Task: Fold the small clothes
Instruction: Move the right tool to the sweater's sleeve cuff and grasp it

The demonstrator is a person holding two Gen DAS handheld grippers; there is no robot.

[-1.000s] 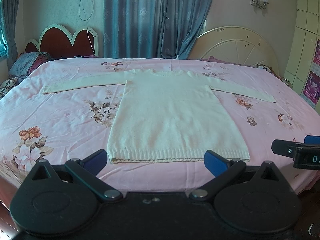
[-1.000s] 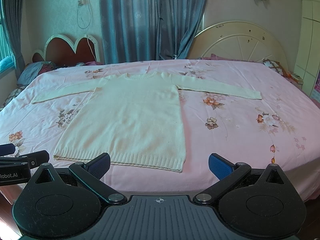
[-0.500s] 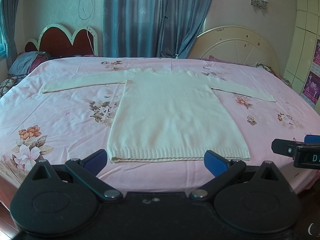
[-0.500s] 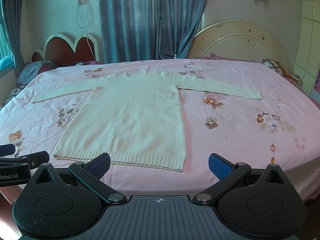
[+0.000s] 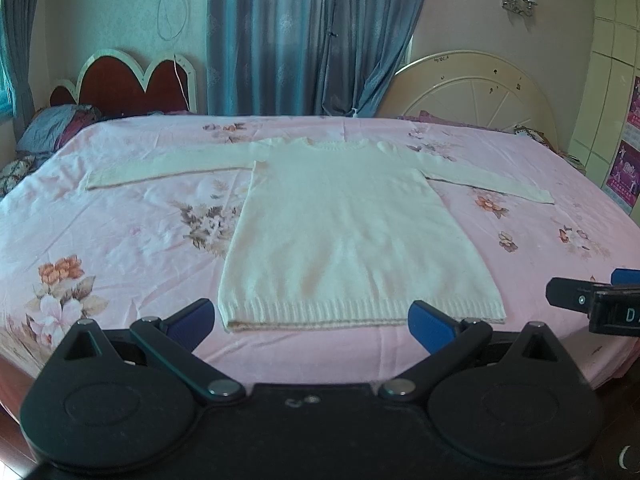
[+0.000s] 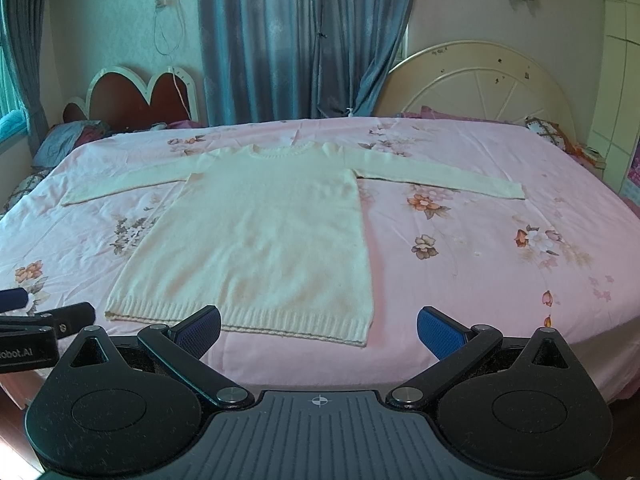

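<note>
The cream long-sleeved knitted sweater (image 5: 352, 232) lies flat and face up on the pink floral bedsheet (image 5: 120, 232), ribbed hem toward the cameras, collar toward the far side, and both sleeves spread straight out to the sides. No fold shows in it, so I judge the folding is not yet begun and this is the approach.

The left gripper (image 5: 310, 320) hangs just short of the hem with its blue-padded fingers (image 5: 190, 320) wide apart and holding nothing. The right gripper (image 6: 318, 328) hangs beside it, near the hem's right corner, its jaws equally wide and empty.

The next move likely calls for each gripper to reach out to a sleeve cuff or a side edge, pinch only the top knit without catching the sheet, and bring it inward across the body.

Writing: the left gripper's side, seen from the right wrist, reads mirrored, something like "obot.AI"; the right gripper's side shows only "D".
</note>
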